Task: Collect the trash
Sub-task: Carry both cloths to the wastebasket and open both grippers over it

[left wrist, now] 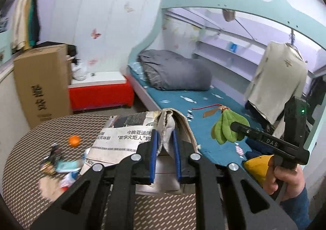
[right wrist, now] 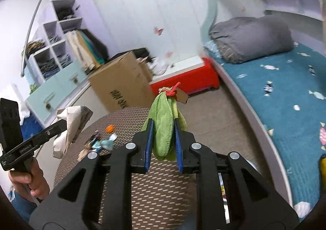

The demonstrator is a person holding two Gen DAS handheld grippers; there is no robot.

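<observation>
My left gripper (left wrist: 165, 136) is shut on a folded newspaper (left wrist: 130, 138) and holds it up over the round woven table (left wrist: 30, 148); it also shows in the right wrist view (right wrist: 73, 122). My right gripper (right wrist: 163, 128) is shut on a green cloth (right wrist: 163, 124) tied with red string and a brown tag, held in the air beside the table (right wrist: 159, 189); the cloth also shows in the left wrist view (left wrist: 226, 128). Small wrappers (left wrist: 59, 164) and an orange ball (left wrist: 73, 140) lie on the table; the wrappers (right wrist: 101, 142) also show in the right wrist view.
A large cardboard box (left wrist: 40, 83) stands left of the table, with a red bench (left wrist: 99, 93) behind. A bed with a blue sheet (left wrist: 183, 103) and grey duvet (left wrist: 173, 71) is on the right. A beige shirt (left wrist: 279, 79) hangs from the bed frame.
</observation>
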